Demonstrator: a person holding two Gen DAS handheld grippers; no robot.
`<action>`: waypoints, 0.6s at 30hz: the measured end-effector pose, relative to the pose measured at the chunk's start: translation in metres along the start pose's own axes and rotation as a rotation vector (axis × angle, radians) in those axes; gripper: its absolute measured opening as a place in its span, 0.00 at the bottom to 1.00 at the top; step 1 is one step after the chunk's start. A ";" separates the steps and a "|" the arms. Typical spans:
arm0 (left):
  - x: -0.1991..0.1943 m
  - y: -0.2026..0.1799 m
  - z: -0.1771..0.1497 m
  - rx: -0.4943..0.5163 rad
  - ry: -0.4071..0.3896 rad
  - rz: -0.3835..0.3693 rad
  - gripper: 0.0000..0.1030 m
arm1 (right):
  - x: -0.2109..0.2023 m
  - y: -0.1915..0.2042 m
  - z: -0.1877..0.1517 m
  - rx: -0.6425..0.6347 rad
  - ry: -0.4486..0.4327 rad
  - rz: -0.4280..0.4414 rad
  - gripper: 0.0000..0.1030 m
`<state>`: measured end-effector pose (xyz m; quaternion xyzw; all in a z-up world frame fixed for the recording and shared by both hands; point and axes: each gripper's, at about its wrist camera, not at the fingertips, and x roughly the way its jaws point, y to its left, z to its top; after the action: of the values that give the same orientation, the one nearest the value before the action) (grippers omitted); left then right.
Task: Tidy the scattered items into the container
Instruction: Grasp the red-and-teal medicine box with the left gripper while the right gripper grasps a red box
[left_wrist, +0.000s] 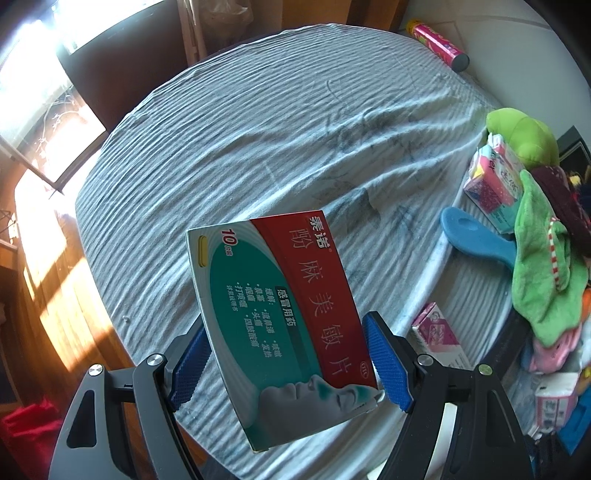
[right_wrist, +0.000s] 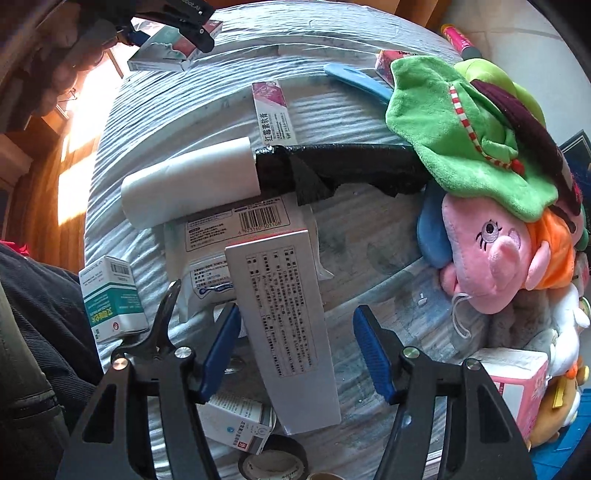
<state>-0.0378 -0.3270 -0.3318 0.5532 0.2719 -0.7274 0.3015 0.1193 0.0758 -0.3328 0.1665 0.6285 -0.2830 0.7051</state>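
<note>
My left gripper (left_wrist: 286, 326) is shut on a red and green medicine box (left_wrist: 280, 317), held above the striped cloth (left_wrist: 258, 129). In the right wrist view that gripper (right_wrist: 177, 26) and its box (right_wrist: 162, 51) show at the top left. My right gripper (right_wrist: 295, 312) points down over a silver box (right_wrist: 284, 325) lying on a white packet (right_wrist: 199, 240). The silver box is between the jaws. The left pad (right_wrist: 221, 347) is at its edge, while the right pad (right_wrist: 373, 354) stands off with a visible gap. I cannot make out a container clearly.
Near the silver box lie a white roll (right_wrist: 192, 184) with black plastic (right_wrist: 332, 166), an ointment box (right_wrist: 273, 114), a green and white box (right_wrist: 110, 299), a tape roll (right_wrist: 273, 461) and a blue brush (left_wrist: 476, 236). Plush toys (right_wrist: 491, 258) crowd the right side.
</note>
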 end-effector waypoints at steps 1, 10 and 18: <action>-0.001 0.000 0.000 0.000 -0.002 -0.001 0.77 | 0.001 -0.001 0.000 0.015 0.001 0.011 0.50; -0.007 -0.011 0.001 0.025 -0.010 -0.021 0.77 | -0.015 -0.017 -0.003 0.141 -0.025 -0.007 0.42; -0.019 -0.030 -0.001 0.058 -0.029 -0.046 0.77 | -0.036 -0.031 -0.010 0.253 -0.038 -0.096 0.41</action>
<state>-0.0552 -0.3039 -0.3115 0.5448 0.2588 -0.7497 0.2724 0.0907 0.0643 -0.2956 0.2184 0.5816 -0.3966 0.6758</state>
